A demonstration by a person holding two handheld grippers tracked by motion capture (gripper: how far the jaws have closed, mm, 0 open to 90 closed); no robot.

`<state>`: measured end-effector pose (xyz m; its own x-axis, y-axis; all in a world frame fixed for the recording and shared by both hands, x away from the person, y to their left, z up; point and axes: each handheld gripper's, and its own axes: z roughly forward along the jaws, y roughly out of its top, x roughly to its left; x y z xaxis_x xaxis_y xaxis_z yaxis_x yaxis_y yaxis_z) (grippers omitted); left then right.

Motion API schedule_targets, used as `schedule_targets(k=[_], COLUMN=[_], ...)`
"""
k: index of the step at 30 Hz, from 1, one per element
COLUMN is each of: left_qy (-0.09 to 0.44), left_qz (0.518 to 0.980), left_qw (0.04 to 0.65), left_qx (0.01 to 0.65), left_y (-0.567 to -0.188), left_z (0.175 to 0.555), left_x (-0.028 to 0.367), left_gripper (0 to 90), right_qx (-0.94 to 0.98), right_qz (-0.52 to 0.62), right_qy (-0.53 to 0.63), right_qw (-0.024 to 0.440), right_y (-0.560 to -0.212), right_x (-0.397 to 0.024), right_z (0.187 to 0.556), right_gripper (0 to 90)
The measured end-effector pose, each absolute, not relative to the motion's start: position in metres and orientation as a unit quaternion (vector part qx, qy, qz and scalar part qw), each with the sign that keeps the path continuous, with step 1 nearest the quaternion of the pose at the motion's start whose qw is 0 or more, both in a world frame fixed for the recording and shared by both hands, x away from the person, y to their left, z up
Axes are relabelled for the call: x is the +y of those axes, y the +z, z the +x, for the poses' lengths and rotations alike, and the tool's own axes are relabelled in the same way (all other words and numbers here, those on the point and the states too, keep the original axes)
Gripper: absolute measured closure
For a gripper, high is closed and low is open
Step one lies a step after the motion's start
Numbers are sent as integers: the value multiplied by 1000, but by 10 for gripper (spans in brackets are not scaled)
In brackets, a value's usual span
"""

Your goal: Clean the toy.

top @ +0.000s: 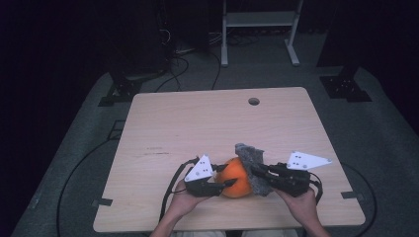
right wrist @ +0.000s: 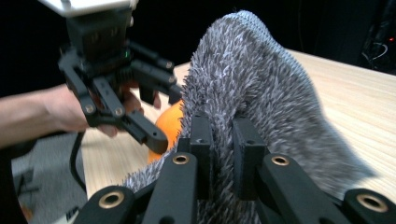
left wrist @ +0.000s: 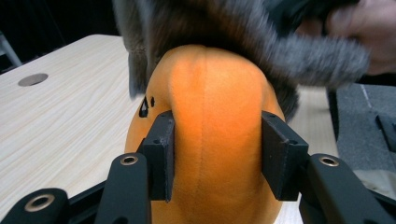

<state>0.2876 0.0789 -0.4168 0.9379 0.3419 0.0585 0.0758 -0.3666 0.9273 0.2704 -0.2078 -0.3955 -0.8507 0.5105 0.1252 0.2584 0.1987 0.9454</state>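
An orange plush ball with a small black mark sits near the table's front edge. My left gripper comes in from the left and is shut on it; in the left gripper view both pads press into the orange plush. A grey furry cloth drapes over the ball's right and top side. My right gripper is shut on a fold of that grey cloth, whose fur bulges around the pads. The left gripper shows beyond the cloth in the right gripper view.
The light wooden table has a round cable hole near its far edge. Cables trail from both grippers toward the front edge. A white frame stands on the floor behind the table.
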Motion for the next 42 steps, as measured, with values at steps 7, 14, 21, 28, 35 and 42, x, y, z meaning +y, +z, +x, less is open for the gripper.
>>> schedule_targets(k=[7,14,21,28,35,42], left_qy=[113,146,155,146,162,177], left_qz=[824,834,839,835,844,851], left_qw=[535,522,516,523,509,494], left_qx=[148,100,67,81,48,23], left_y=[-430,-431,-432,-433,-434,-434], left_z=[293,280,273,276,268,265], left_x=[69,60,60,57,55,52], left_gripper=[205,444,440,352,448,447], right_qx=[760,773,768,776,764,789], right_qz=[290,227,301,238,301,250], right_qy=[573,579,553,576,562,553], right_qw=[95,124,121,96,99,96], right_y=[-409,-395,-404,-395,-401,-392], right_x=[-220,-199,-229,-215,-228,-207], right_z=[283,263,282,267,282,273], right_gripper=[800,801,803,800,802,804])
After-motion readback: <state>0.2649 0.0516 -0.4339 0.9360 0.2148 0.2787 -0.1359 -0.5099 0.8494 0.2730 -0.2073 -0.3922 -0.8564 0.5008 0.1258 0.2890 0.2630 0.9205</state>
